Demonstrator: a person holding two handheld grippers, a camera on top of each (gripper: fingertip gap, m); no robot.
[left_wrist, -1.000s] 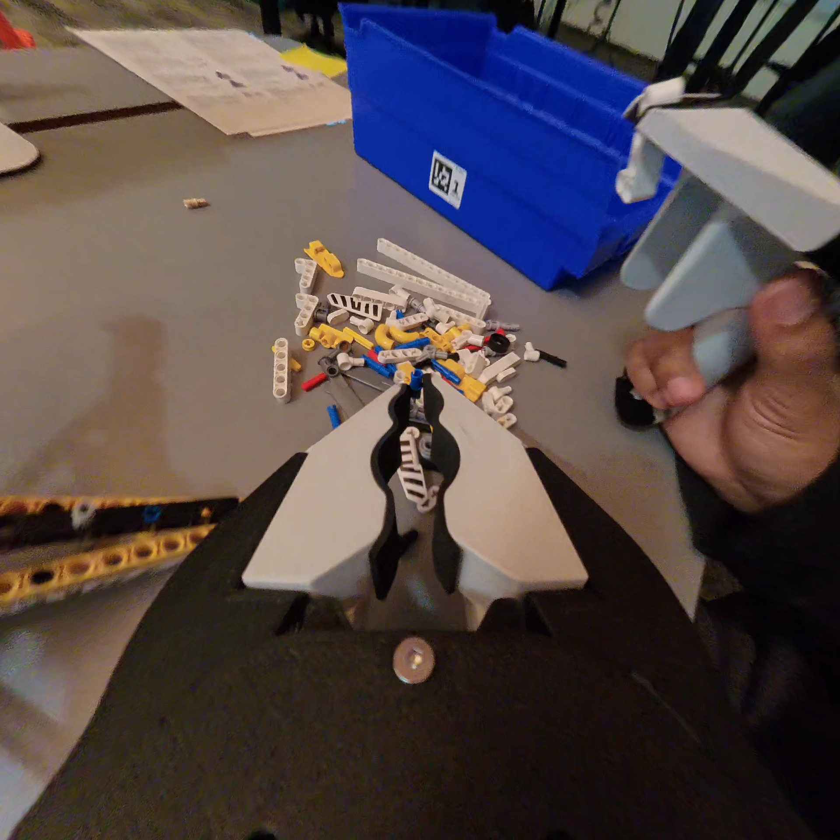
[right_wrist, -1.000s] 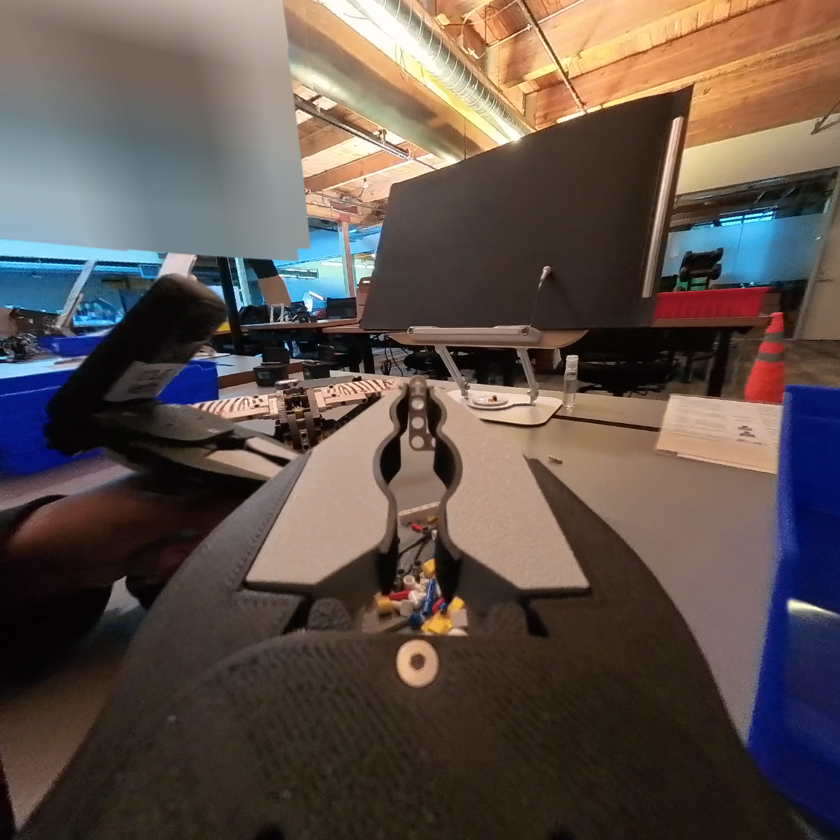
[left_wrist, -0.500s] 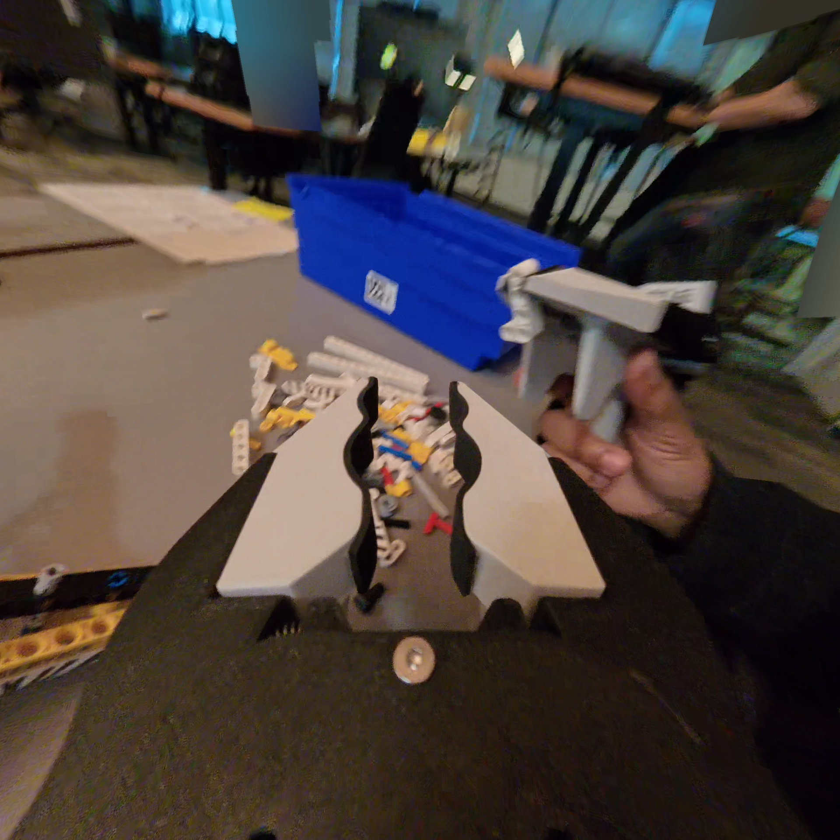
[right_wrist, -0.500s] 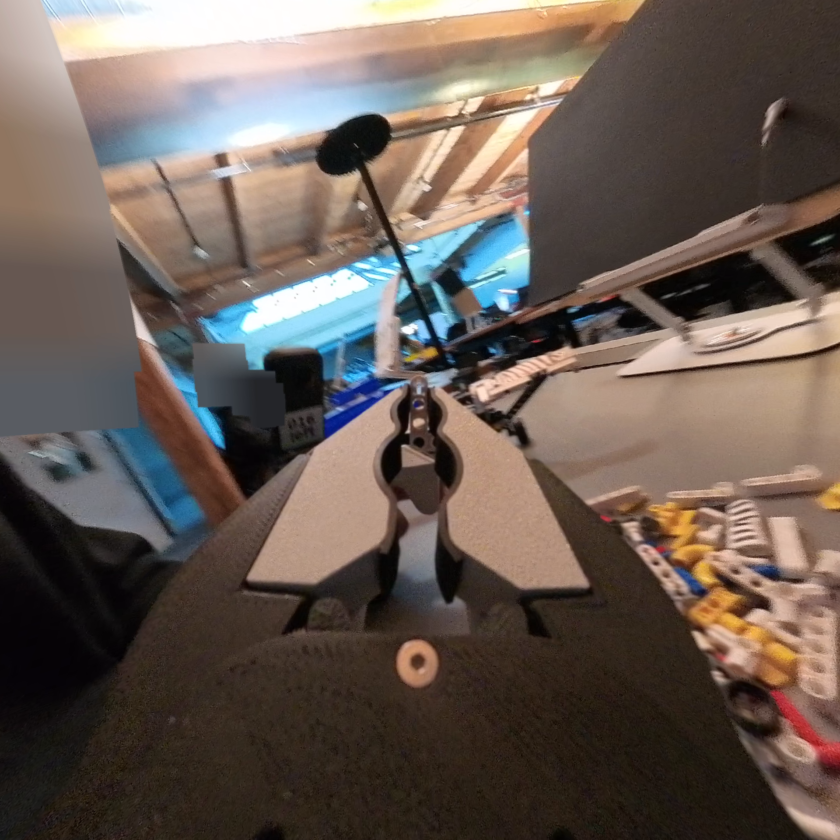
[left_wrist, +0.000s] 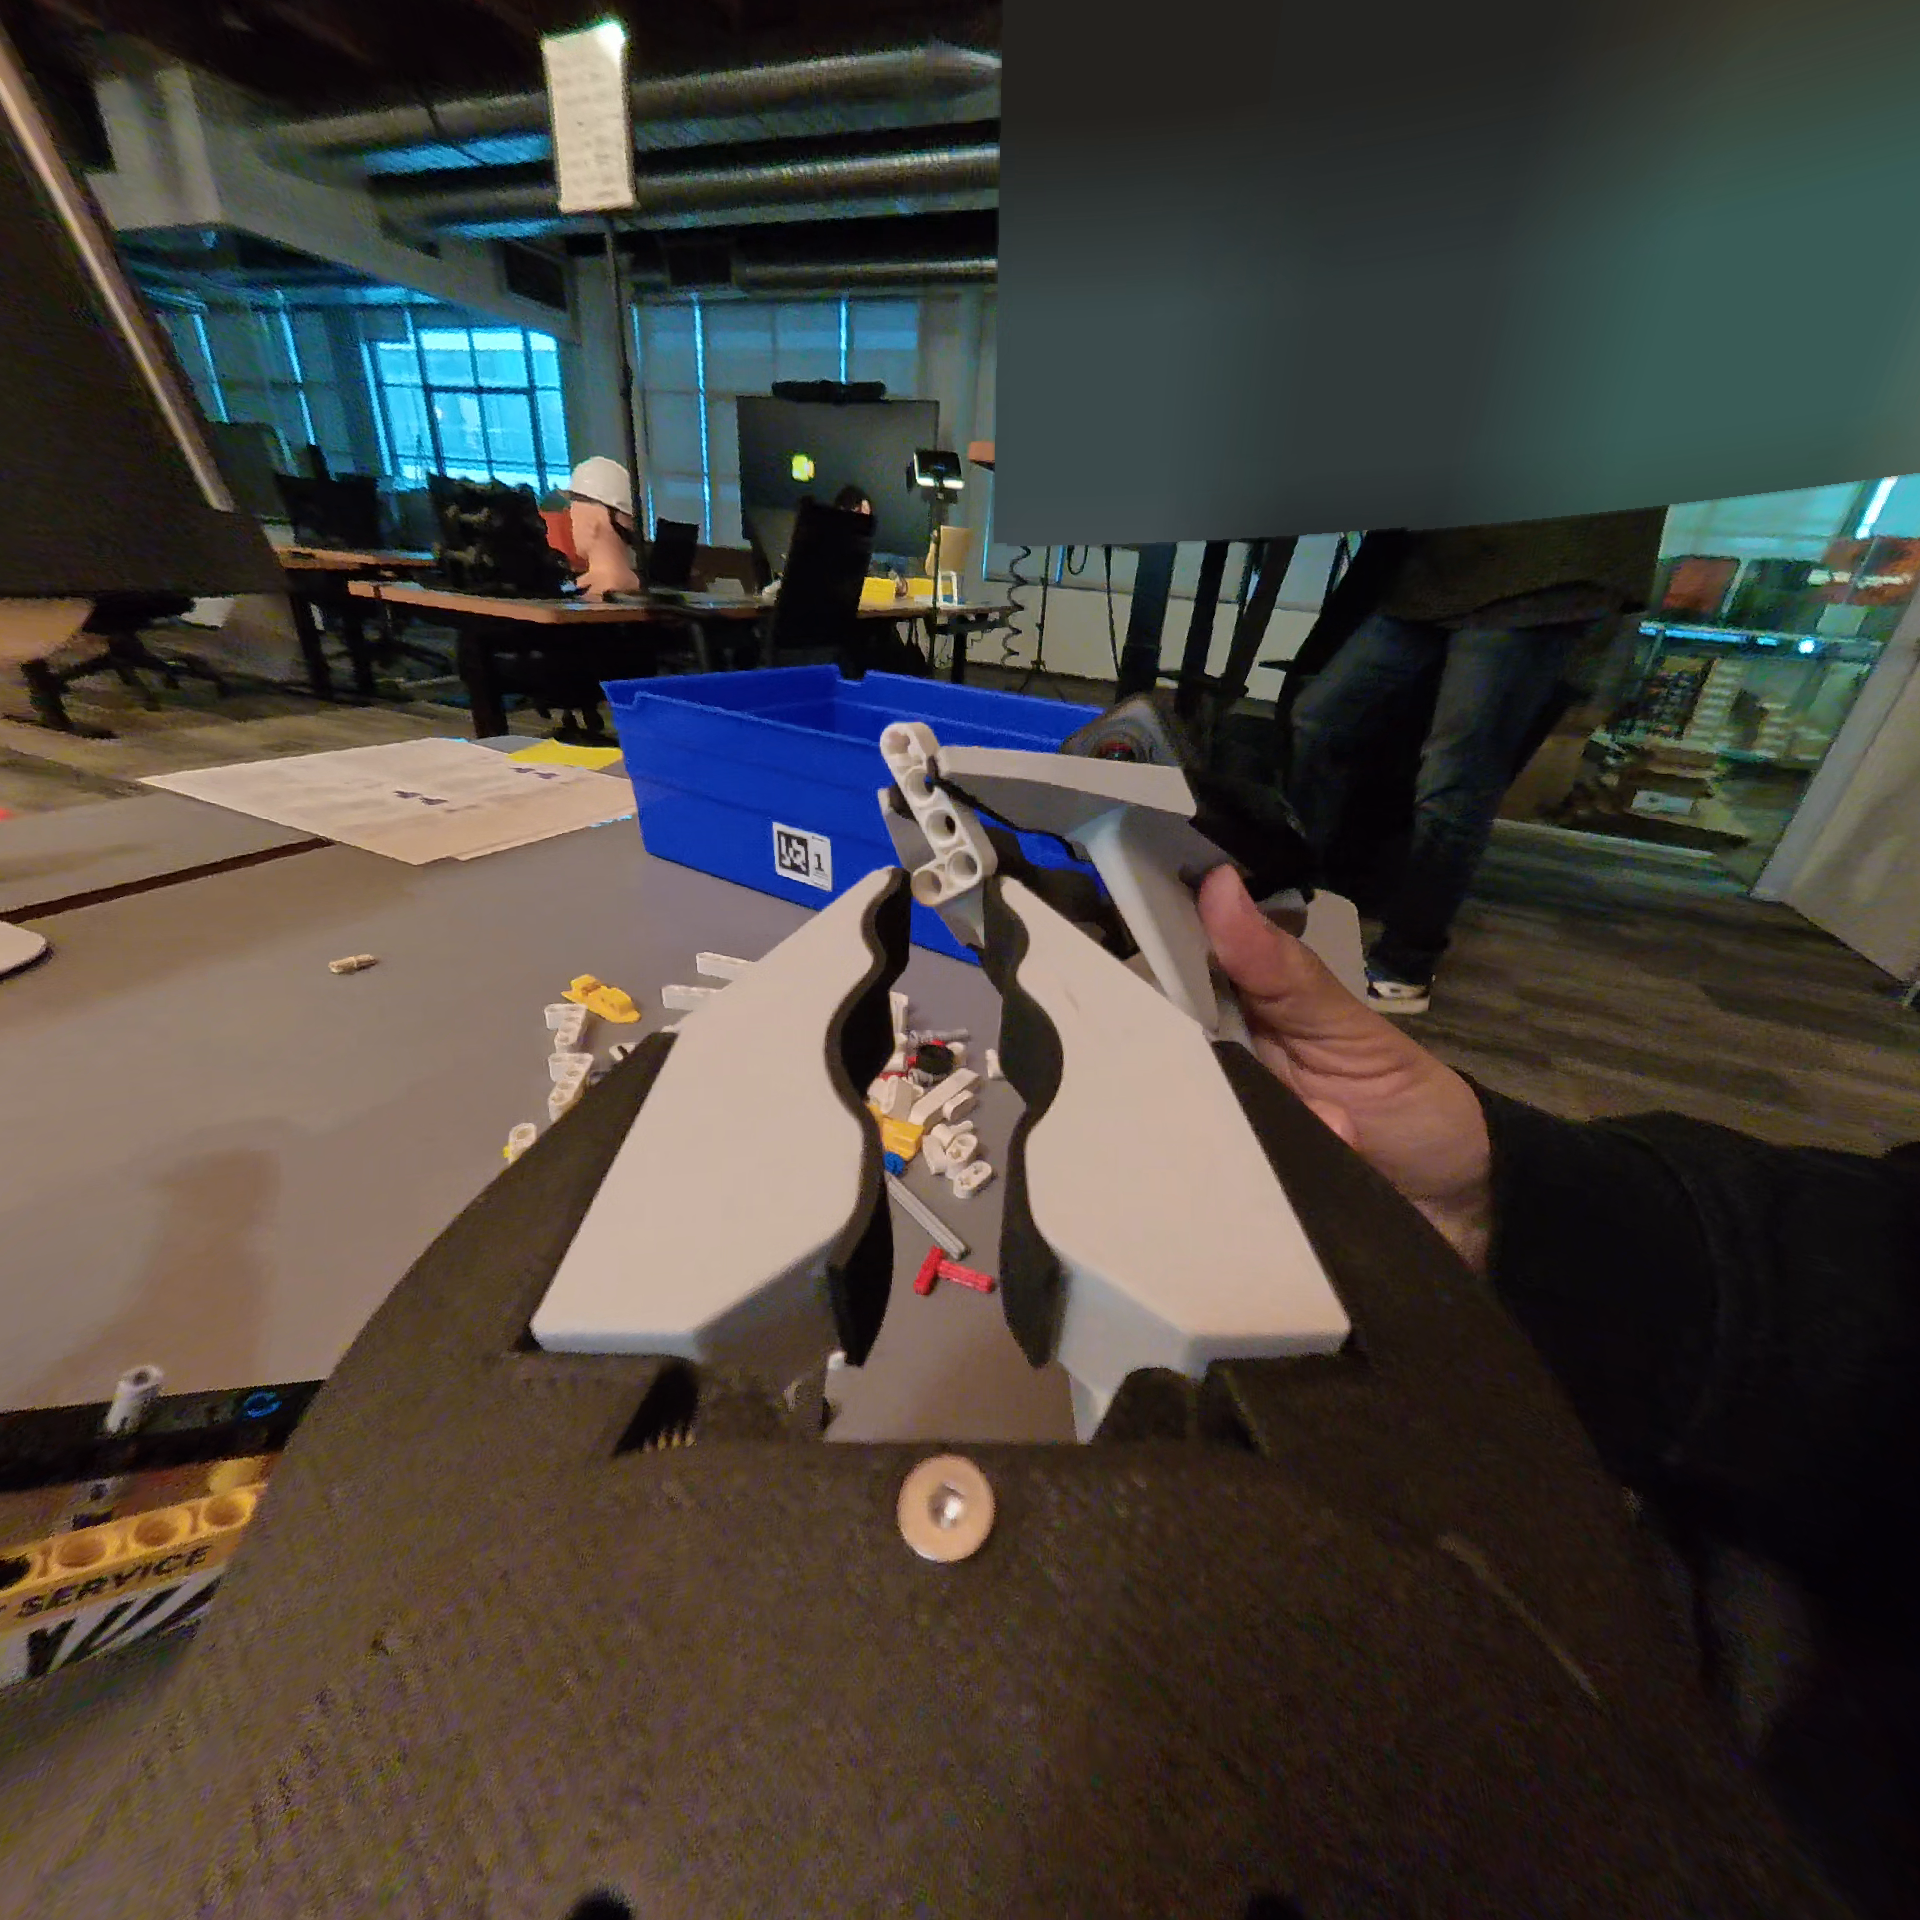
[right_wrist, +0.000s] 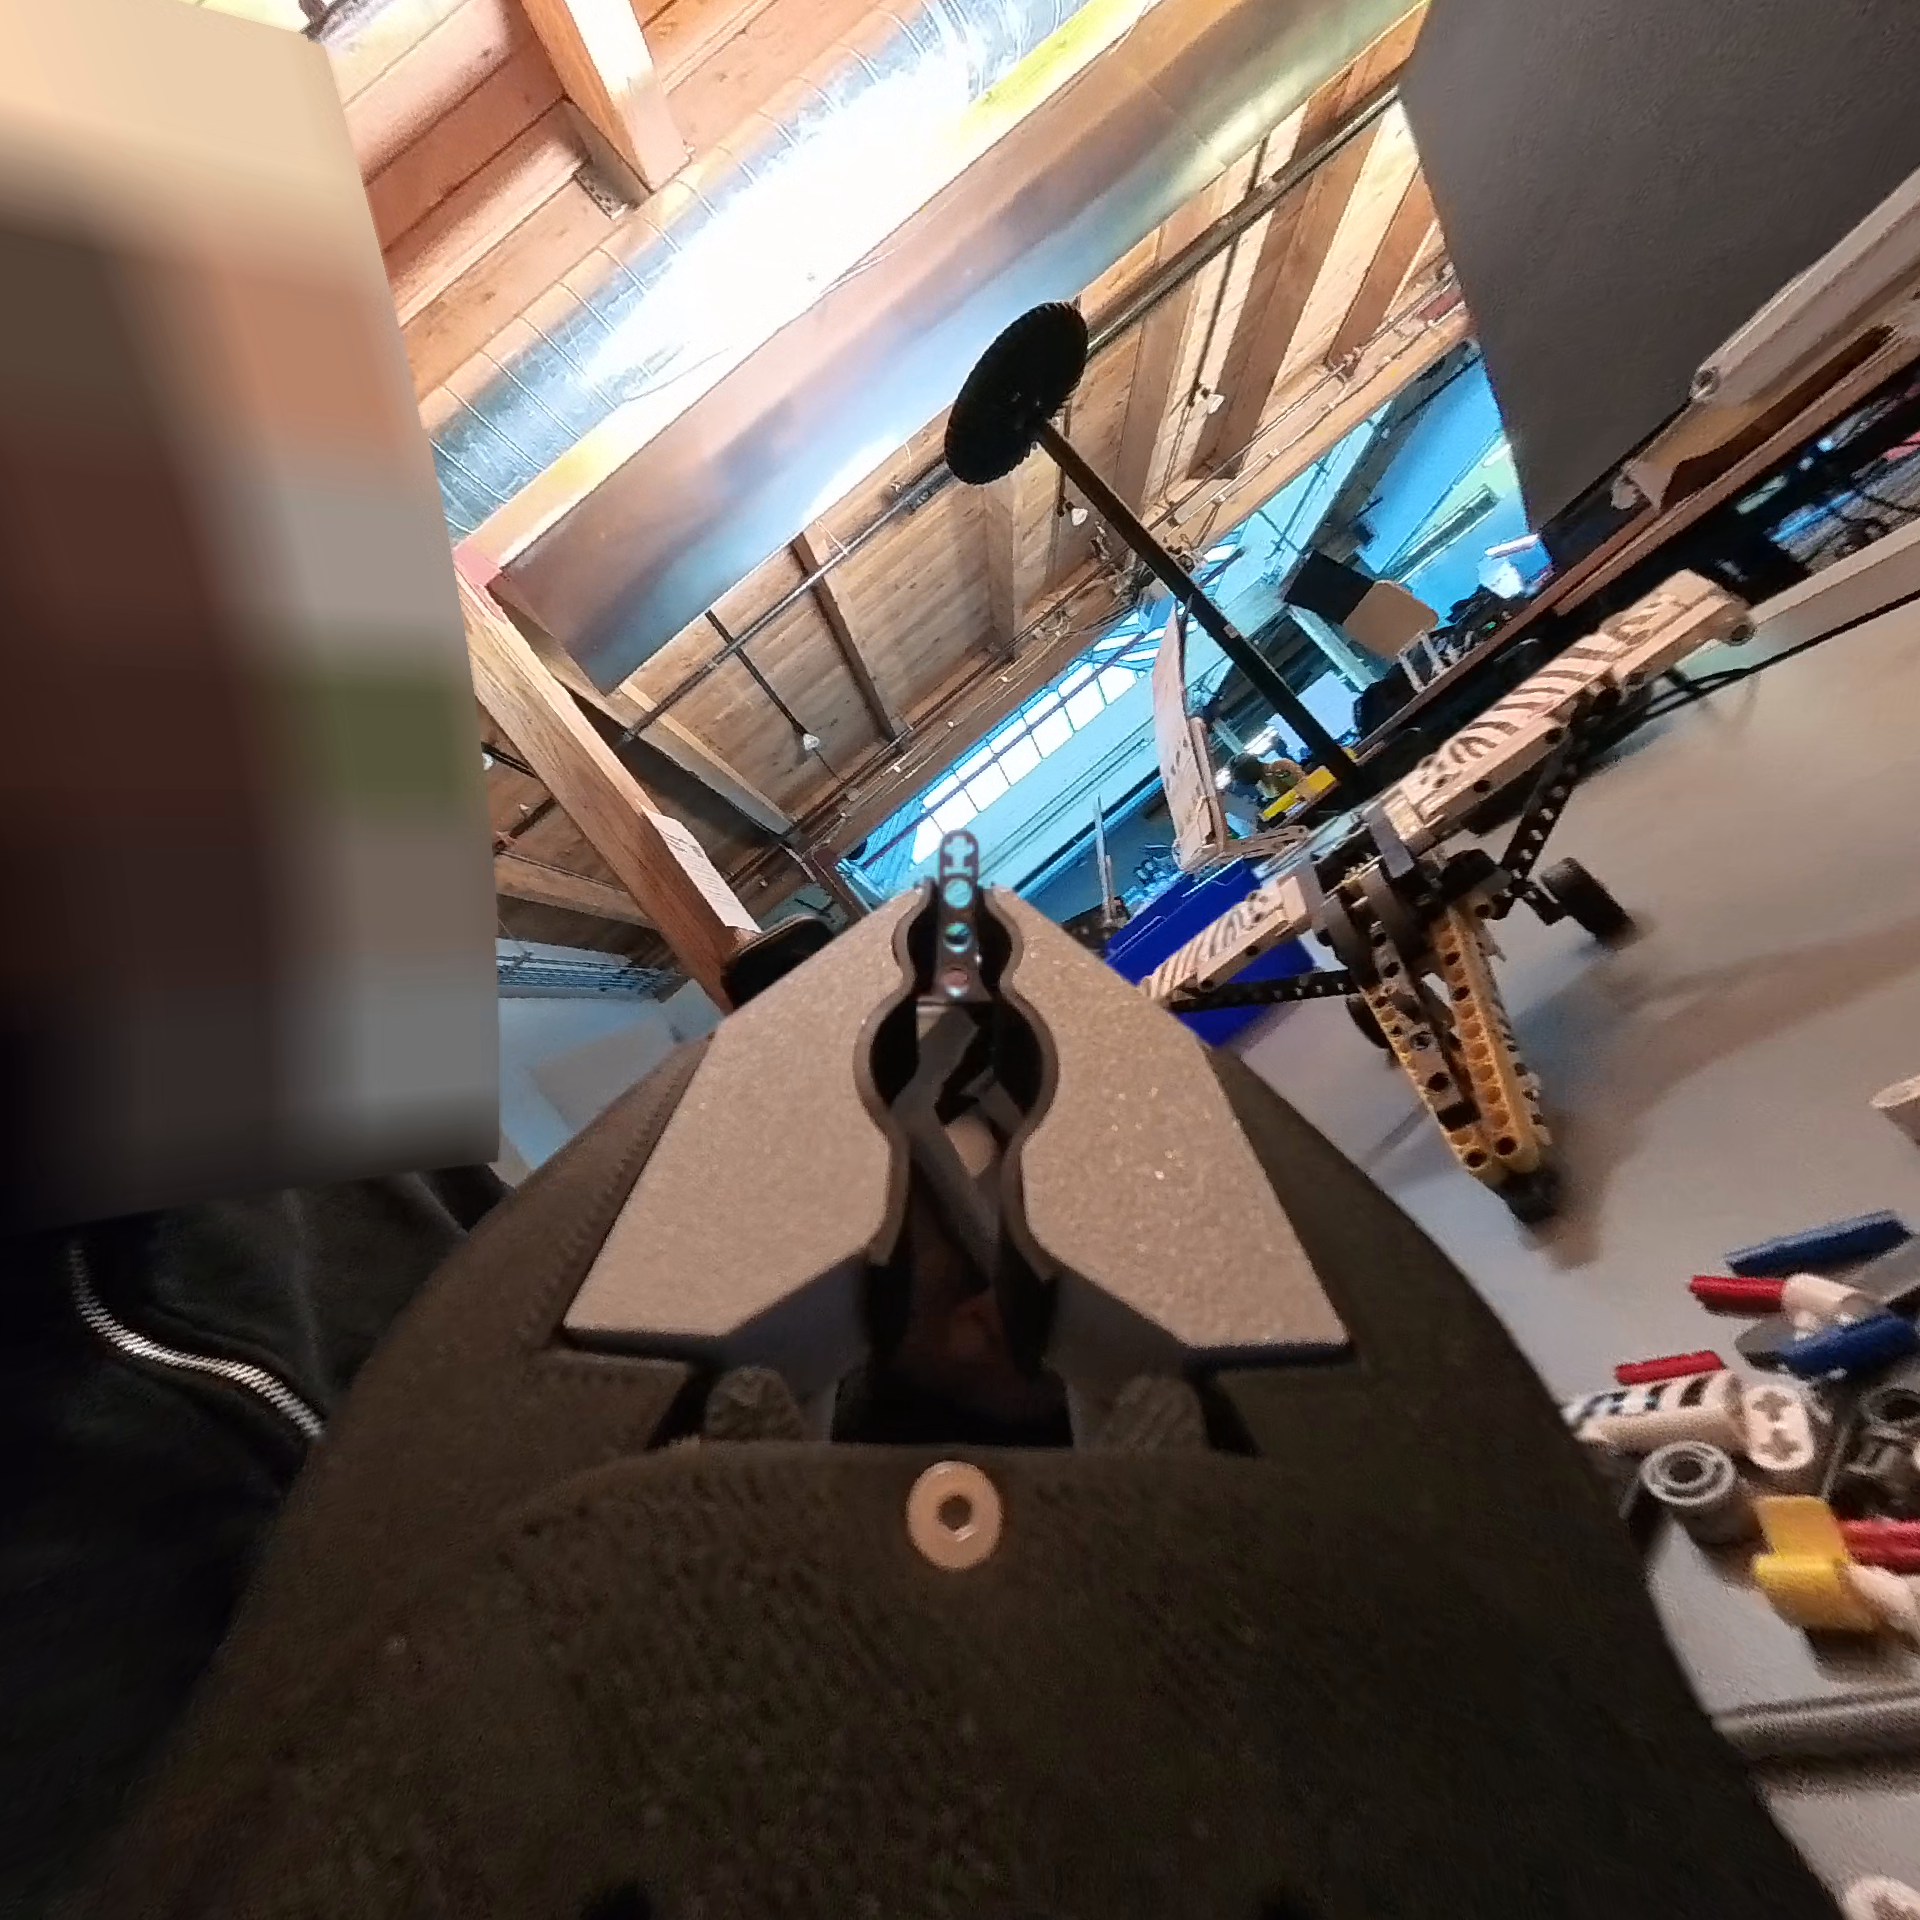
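between the now-narrower left gripper (left_wrist: 951, 914) tips, the right gripper (left_wrist: 930, 790) holds a white beam (left_wrist: 940, 821).

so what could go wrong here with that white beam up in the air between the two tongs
1. The right tongs pinch the white L-shaped beam only near its upper end, so a nudge could pivot it or knock it loose.
2. The left tongs stand open around its lower end; closing off-centre might push it aside.
3. If dropped, it would likely fall into the loose parts pile.
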